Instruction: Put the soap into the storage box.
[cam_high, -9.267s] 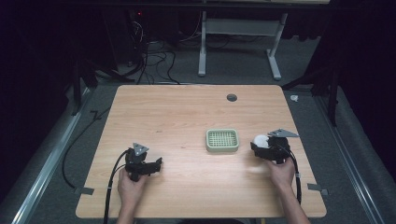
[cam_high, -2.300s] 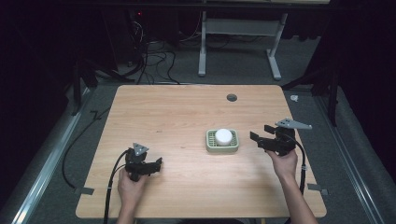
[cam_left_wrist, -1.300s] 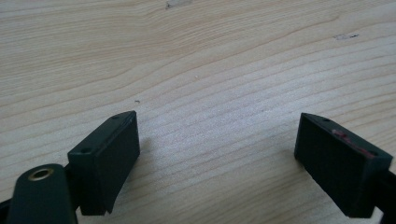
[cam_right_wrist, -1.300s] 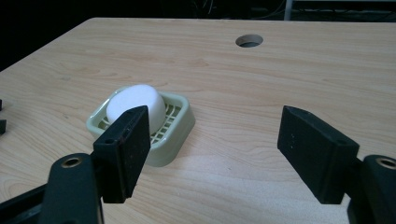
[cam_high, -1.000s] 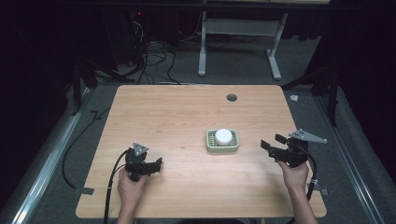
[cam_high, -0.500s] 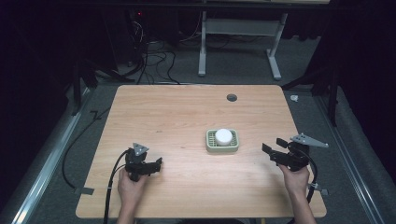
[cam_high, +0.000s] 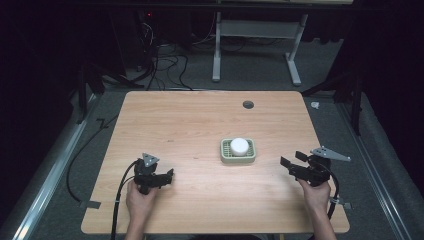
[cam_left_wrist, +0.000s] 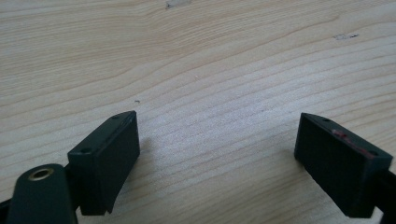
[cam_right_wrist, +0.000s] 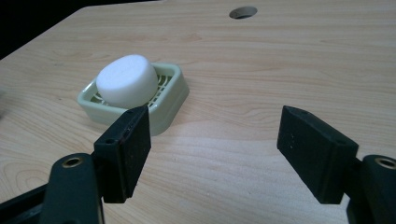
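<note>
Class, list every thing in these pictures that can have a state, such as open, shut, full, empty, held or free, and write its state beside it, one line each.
Left gripper: open, jaws wide apart, holding nothing, low over bare table.
Right gripper: open, holding nothing, apart from the tray.
White puck: free, resting flat in the tray.
Green slatted tray: occupied by the puck, flat on the table.
Table: bare wood apart from the tray; grommet hole uncovered.

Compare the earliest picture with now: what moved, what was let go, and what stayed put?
The white puck, first held by the right gripper beside the green tray, now lies in the tray. The right gripper has let it go, its jaws apart, and has drawn back toward the table's near right edge. The left gripper, the tray and the table stayed as they were.
</note>
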